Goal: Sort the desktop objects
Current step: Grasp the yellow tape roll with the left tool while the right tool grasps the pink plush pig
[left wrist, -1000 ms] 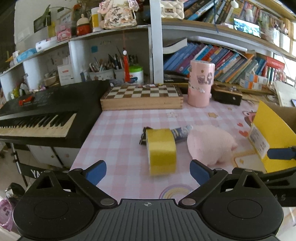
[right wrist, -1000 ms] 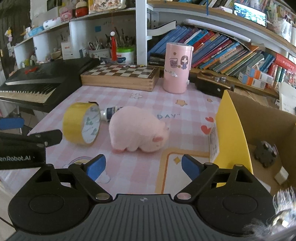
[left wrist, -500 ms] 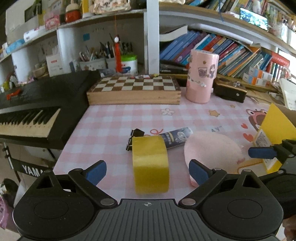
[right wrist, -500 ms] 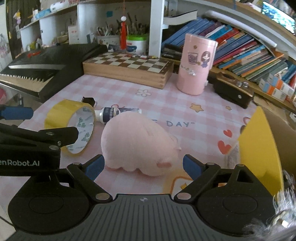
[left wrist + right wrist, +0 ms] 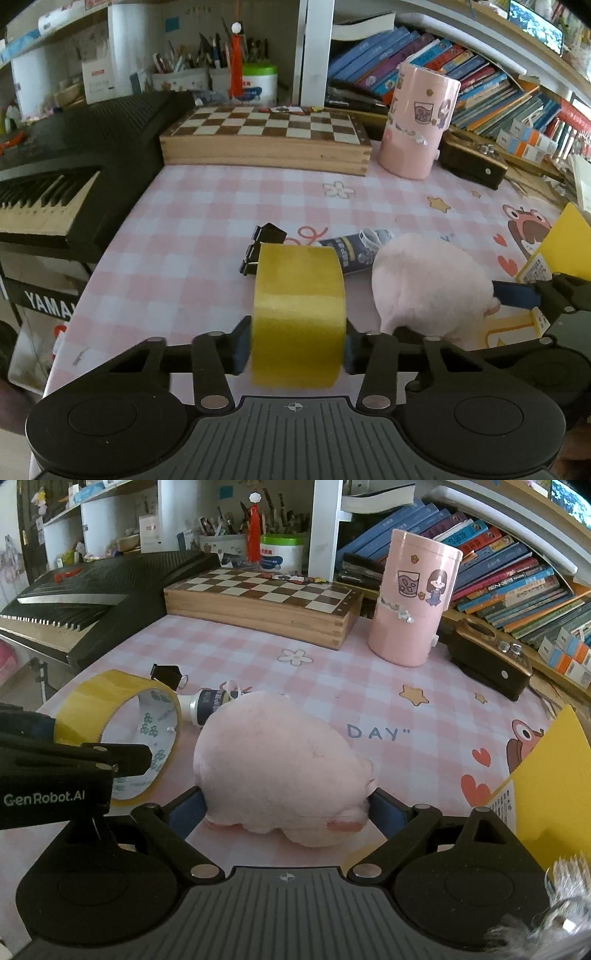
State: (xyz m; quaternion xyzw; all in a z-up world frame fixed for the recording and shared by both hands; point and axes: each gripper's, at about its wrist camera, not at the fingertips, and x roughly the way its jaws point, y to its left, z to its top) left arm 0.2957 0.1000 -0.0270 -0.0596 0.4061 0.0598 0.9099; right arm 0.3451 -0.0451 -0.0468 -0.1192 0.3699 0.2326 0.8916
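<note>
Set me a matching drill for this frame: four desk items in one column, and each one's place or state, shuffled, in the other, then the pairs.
Items
1. yellow tape roll
2. pink plush toy
3. black binder clip
4. pink cylinder

Places or states
A. upright beside the chessboard
B. between the left gripper pads, which are closing
C. lying just behind the tape roll
D. between the right gripper fingers, spread wide

Pairs: 1-B, 2-D, 3-C, 4-A
</note>
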